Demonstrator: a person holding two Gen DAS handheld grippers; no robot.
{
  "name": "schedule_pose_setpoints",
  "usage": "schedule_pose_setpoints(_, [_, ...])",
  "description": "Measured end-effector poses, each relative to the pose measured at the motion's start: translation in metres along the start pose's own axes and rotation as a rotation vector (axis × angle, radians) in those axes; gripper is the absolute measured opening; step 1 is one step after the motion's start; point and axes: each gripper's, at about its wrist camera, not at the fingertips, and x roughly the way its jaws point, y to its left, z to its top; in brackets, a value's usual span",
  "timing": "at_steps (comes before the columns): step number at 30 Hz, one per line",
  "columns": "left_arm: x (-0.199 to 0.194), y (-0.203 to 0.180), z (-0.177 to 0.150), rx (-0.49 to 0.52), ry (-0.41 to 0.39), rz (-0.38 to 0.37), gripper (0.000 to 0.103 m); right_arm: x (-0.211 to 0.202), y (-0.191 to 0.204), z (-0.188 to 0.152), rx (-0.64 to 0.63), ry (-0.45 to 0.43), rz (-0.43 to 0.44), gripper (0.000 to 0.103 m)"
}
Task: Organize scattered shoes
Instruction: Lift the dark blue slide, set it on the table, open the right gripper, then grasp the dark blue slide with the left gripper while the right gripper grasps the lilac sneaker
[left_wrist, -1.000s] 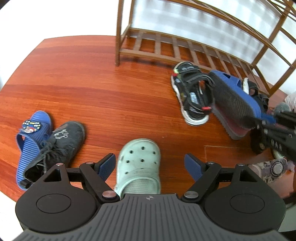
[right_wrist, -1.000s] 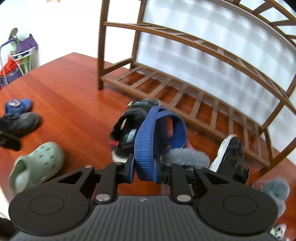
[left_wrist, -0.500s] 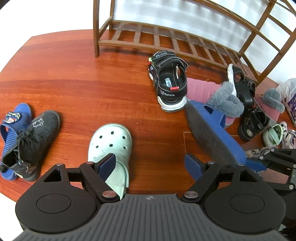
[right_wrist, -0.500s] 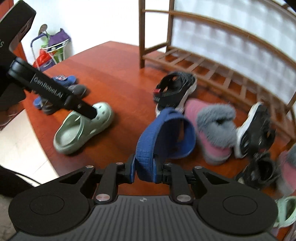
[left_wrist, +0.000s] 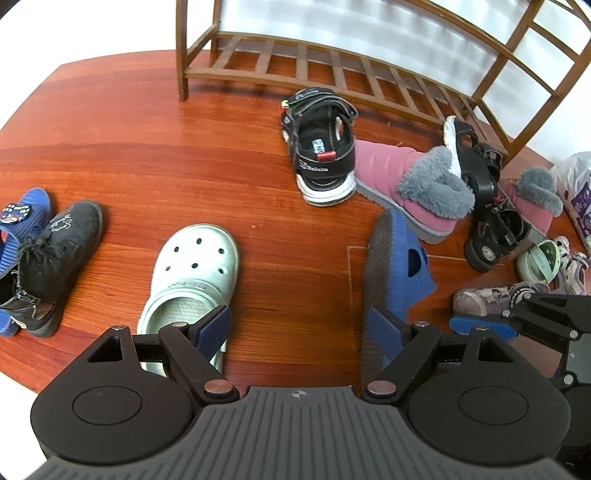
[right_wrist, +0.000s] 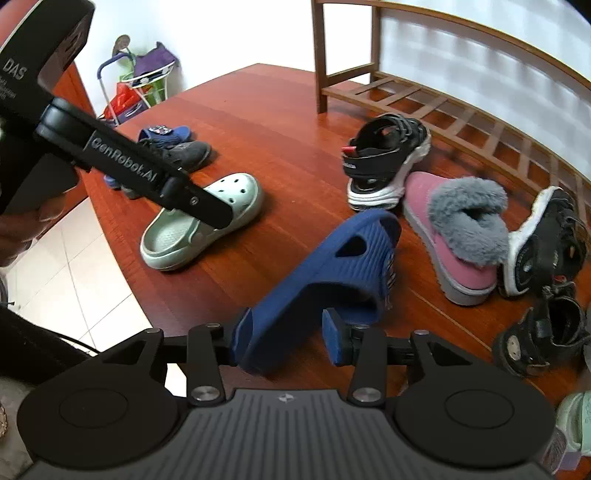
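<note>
The right gripper (right_wrist: 288, 338) had the blue slide sandal (right_wrist: 325, 280) clamped tight by its heel a second ago and carried it over the black strap sandal (right_wrist: 388, 162); now its jaws are opening, and the sandal's heel sits loosely between the pads while the shoe tips over on its side, its toe near the pink fur-lined boot (right_wrist: 458, 240) on the red wooden floor (right_wrist: 266, 122). As a judgement, this looks like a set-down just short of done — the sandal is being released out on the floor, not on the wooden shoe rack (right_wrist: 443, 107), so it may be meant for pairing with its mate rather than shelving. The left gripper (left_wrist: 301, 328) has drifted across the floor in that time and stays spread wide with nothing in it; the mint-green clog (left_wrist: 192, 280) lies partly under its left finger, untouched. The left wrist view shows what the right cannot: the sandal's grey ribbed sole turned sideways, and the matching blue slide (left_wrist: 18, 221) far off at the left edge beside a black lace-up shoe (left_wrist: 48, 266) — well apart from the one being let go. The right wrist view gives the sandal's strap and footbed, and the gap opening at the pads, which the left view hides behind its own finger.
</note>
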Motion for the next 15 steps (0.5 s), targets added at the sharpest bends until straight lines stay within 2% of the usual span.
schedule_pose_setpoints(6, [0.006, -0.02, 0.0, 0.051, -0.001, -0.029, 0.083, -0.01, -0.015, -0.008, 0.043, -0.004, -0.056, 0.055])
schedule_pose_setpoints(15, [0.022, -0.058, 0.004, 0.129, -0.005, -0.079, 0.083, -0.035, -0.05, -0.028, 0.153, -0.012, -0.147, 0.059])
